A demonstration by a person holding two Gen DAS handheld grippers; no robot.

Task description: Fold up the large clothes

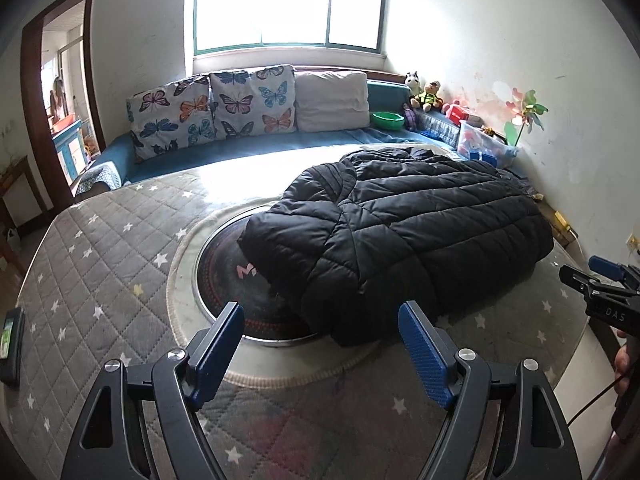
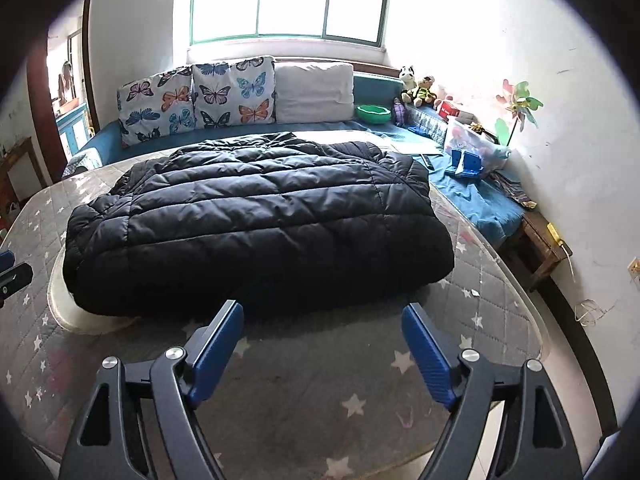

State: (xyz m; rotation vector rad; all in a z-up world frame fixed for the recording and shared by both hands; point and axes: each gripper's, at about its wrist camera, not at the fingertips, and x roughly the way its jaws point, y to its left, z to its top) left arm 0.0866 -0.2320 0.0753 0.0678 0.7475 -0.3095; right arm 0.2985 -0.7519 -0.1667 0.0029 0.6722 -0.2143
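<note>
Black puffer jacket point(image 2: 256, 216) lay folded in bulky bundle at frame centre on star-quilted table cover point(image 2: 340, 384). Left gripper point(image 1: 321, 344) and right gripper point(image 2: 323, 346) both spread wide, empty, short of near hem. Judged: folding near done; any tidying needs pinch on hem layers together, low. Left view alone showed round dark inset point(image 1: 228, 276) under jacket corner; right view showed blue bench point(image 2: 488, 200).

Puffer jacket point(image 2: 256, 216): black, quilted, large. Folded into a bulky rectangular bundle, one sleeve laid across the top. Lies flat on the star-patterned grey quilted desk point(image 2: 320, 392).
</note>
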